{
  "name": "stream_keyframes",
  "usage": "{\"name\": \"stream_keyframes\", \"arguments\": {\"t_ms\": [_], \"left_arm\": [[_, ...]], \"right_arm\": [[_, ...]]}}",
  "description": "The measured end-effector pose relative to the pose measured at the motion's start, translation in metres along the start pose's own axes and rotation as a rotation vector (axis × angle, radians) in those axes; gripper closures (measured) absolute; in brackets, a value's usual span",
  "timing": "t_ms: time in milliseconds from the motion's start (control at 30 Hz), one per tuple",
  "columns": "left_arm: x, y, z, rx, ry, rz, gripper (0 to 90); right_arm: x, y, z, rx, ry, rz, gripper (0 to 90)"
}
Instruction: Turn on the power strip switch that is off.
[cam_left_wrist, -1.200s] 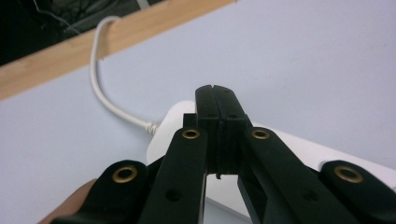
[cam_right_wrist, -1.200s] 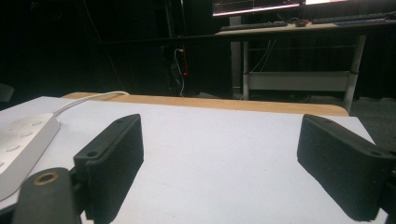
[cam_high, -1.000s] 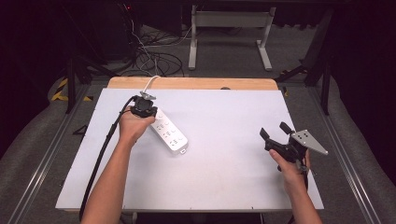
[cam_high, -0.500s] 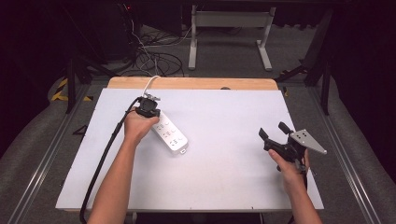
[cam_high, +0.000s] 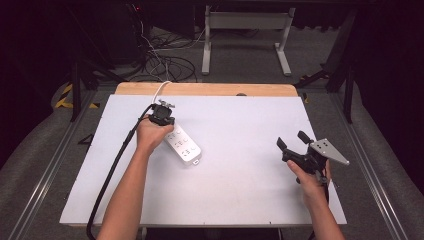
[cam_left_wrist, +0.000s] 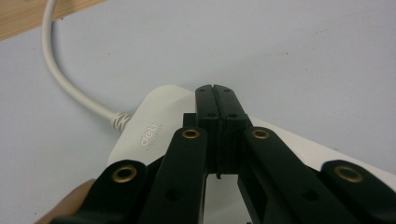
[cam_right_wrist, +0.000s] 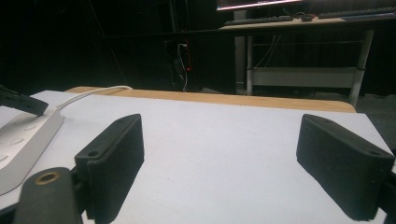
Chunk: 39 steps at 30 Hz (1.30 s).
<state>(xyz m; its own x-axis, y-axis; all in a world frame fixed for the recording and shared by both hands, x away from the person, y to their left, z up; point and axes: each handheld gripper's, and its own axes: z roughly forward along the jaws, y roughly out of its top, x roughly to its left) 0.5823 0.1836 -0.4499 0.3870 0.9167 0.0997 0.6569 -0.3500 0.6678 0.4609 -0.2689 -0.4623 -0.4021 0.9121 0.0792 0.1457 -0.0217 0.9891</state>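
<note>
A white power strip (cam_high: 183, 146) lies slantwise on the white table top (cam_high: 240, 190), left of the middle. Its white cord (cam_high: 161, 90) runs off over the far edge. My left gripper (cam_high: 164, 120) points down at the strip's cord end. In the left gripper view its jaws (cam_left_wrist: 215, 91) are pressed together with nothing between them, their tips over the strip's casing (cam_left_wrist: 149, 130) beside the cord (cam_left_wrist: 60, 79). Whether the tips touch it I cannot tell. My right gripper (cam_high: 292, 140) hovers at the table's right side, open and empty (cam_right_wrist: 219, 154), facing the strip (cam_right_wrist: 23, 140).
A wooden strip (cam_high: 210, 89) borders the table's far edge. Beyond it, on the dark floor, are a tangle of cables (cam_high: 170, 62) and a metal table frame (cam_high: 245, 30). A black cable (cam_high: 112, 170) trails from the left gripper along the forearm.
The left gripper has shifted slightly to the right over the strip's cord end. The right gripper has stayed where it was.
</note>
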Motion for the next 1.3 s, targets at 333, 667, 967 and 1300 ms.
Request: {"name": "stream_keyframes", "arguments": {"t_ms": [333, 667, 967, 1300], "left_arm": [[-0.0039, -0.0002, -0.0001, 0.021, 0.03, 0.014, 90.0], [-0.0039, 0.0012, 0.0007, 0.033, 0.036, 0.011, 90.0], [-0.001, 0.0025, 0.0009, 0.042, 0.01, -0.02, 90.0], [-0.0009, 0.004, 0.001, 0.056, 0.008, -0.02, 90.0]], "right_arm": [[0.0004, 0.0, -0.0009, 0.0, -0.004, 0.005, 15.6], [0.0019, 0.0004, -0.0006, 0.001, 0.0, 0.005, 15.6], [0.0021, 0.0003, -0.0006, 0.004, 0.0, 0.004, 15.6], [0.0016, 0.0002, -0.0004, 0.005, 0.001, 0.003, 15.7]]}}
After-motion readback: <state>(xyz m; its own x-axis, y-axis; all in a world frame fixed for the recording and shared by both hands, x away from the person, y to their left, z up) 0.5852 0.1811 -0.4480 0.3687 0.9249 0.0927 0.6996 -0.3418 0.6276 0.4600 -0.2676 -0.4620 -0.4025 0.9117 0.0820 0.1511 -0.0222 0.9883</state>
